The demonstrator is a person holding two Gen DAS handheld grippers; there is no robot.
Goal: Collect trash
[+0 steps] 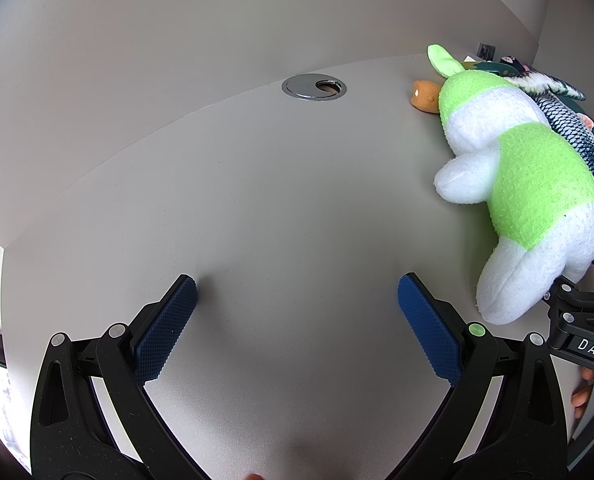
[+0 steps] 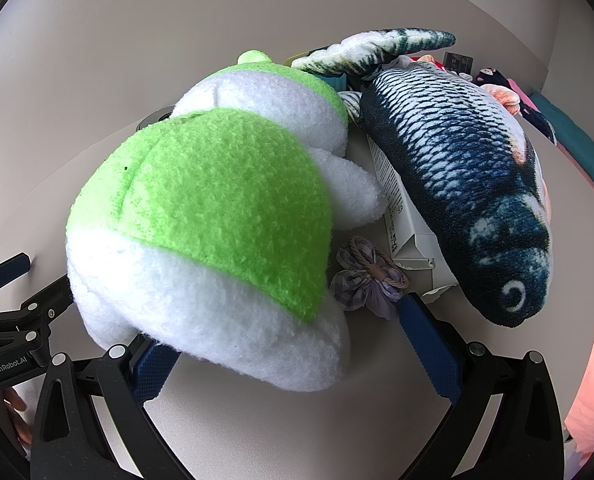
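Note:
A white printed carton (image 2: 401, 216) with a torn end lies on the grey table (image 1: 257, 200), wedged under a blue fish plush (image 2: 457, 168) and beside a green and white plush toy (image 2: 217, 208). My right gripper (image 2: 297, 328) is open, its left finger (image 2: 153, 368) partly under the plush's white end, its right finger (image 2: 429, 348) just short of the carton. My left gripper (image 1: 297, 316) is open and empty over bare table, left of the green and white plush (image 1: 521, 176). The right gripper's body (image 1: 581, 332) shows at that view's right edge.
A lilac checked hair scrunchie (image 2: 361, 276) lies between the plush and the carton. A metal cable grommet (image 1: 313, 86) sits near the table's back edge. A small orange toy (image 1: 425, 96) lies behind the plush. Dark patterned and teal fabrics (image 2: 537, 116) pile at the right. A wall stands behind.

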